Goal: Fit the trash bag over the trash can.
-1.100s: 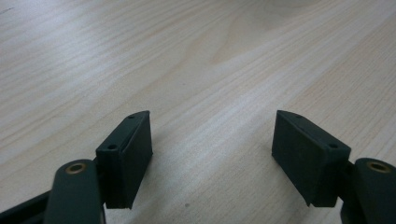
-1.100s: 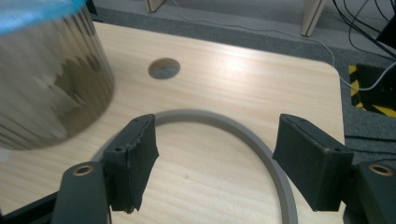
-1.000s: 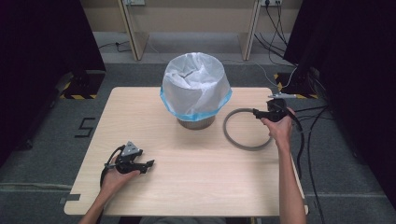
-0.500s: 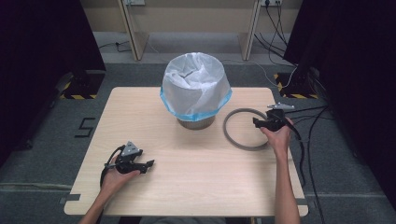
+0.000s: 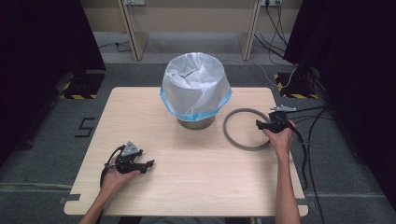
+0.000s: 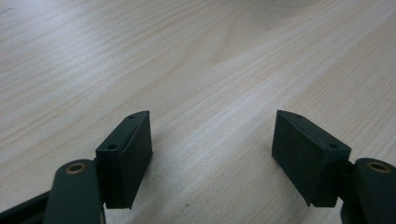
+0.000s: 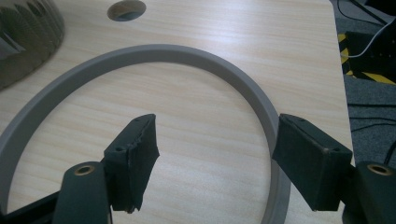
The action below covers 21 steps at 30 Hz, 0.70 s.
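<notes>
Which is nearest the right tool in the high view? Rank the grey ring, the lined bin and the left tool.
1. grey ring: lying flat at the right tool, by its tips.
2. lined bin: upright, mid-table, beyond the ring.
3. left tool: near-left part of the table.

Bare tabletop (image 5: 196, 168) between tools

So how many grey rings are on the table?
1. The ring lies flat on the table, right of the bin, with the right gripper at its right edge.
</notes>
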{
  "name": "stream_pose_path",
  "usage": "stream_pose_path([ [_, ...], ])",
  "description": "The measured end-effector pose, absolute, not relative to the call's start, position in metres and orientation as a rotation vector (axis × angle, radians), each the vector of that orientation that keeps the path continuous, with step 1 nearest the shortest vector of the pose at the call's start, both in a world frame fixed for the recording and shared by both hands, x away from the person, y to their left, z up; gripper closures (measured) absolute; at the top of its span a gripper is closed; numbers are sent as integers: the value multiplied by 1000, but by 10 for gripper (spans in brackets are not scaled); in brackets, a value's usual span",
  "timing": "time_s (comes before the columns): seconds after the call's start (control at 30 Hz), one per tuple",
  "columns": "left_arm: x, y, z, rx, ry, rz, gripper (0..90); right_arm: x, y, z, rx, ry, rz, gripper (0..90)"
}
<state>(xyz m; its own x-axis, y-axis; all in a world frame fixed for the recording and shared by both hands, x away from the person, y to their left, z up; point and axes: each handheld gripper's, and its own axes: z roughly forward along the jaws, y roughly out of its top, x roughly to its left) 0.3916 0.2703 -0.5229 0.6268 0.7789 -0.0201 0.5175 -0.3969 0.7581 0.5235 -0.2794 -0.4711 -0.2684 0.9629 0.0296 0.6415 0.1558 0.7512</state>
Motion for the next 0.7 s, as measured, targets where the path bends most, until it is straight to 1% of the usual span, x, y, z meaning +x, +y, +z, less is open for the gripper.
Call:
stream_pose_path([
  [0.7,392,270,-523,2088,1012,439,279,520,-304,-484,1593,1932,831,346],
])
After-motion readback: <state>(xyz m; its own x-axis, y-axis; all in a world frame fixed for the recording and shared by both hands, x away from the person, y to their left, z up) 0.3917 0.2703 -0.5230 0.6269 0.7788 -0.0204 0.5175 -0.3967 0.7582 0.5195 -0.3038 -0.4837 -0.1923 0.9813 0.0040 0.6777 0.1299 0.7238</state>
